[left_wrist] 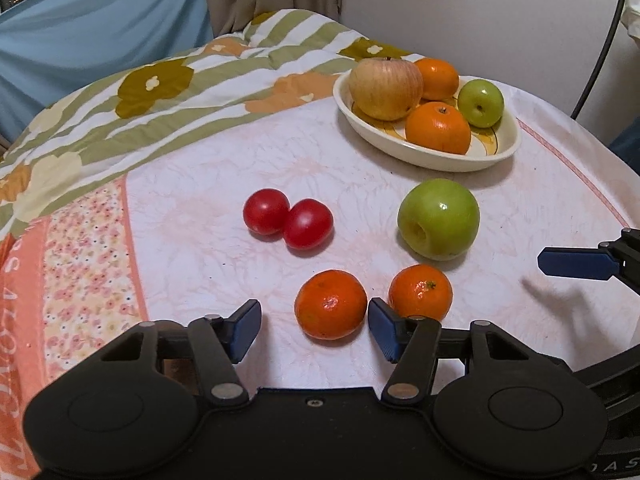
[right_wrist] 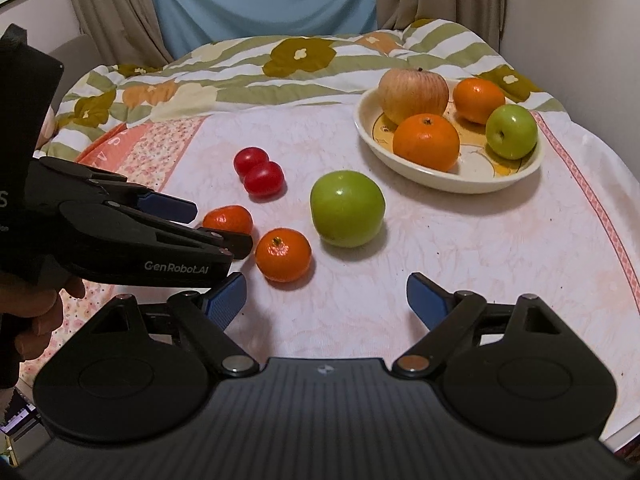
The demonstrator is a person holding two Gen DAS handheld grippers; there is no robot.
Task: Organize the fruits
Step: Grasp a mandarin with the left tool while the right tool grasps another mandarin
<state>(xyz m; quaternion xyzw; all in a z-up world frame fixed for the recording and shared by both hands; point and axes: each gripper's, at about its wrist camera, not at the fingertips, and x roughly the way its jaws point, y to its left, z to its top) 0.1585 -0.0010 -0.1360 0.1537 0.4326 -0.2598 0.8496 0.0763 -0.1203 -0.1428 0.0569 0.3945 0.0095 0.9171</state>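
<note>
A cream bowl (left_wrist: 502, 148) (right_wrist: 370, 128) holds a pale red apple (left_wrist: 385, 88), two oranges (left_wrist: 438, 127) and a small green apple (left_wrist: 481, 103). On the cloth lie two tomatoes (left_wrist: 288, 218) (right_wrist: 258, 176), a big green apple (left_wrist: 439, 218) (right_wrist: 347, 209) and two mandarins (left_wrist: 331, 305) (left_wrist: 421, 297). My left gripper (left_wrist: 314, 326) is open, its jaws either side of the left mandarin (right_wrist: 229, 219). My right gripper (right_wrist: 326, 300) is open and empty, just short of the right mandarin (right_wrist: 283, 255) and the green apple.
A pink patterned cloth (left_wrist: 224, 160) covers the table. A striped floral quilt (left_wrist: 160, 92) is bunched along the far side. A blue curtain (right_wrist: 260, 0) and a wall stand behind. A black cable (left_wrist: 600, 52) hangs at the right.
</note>
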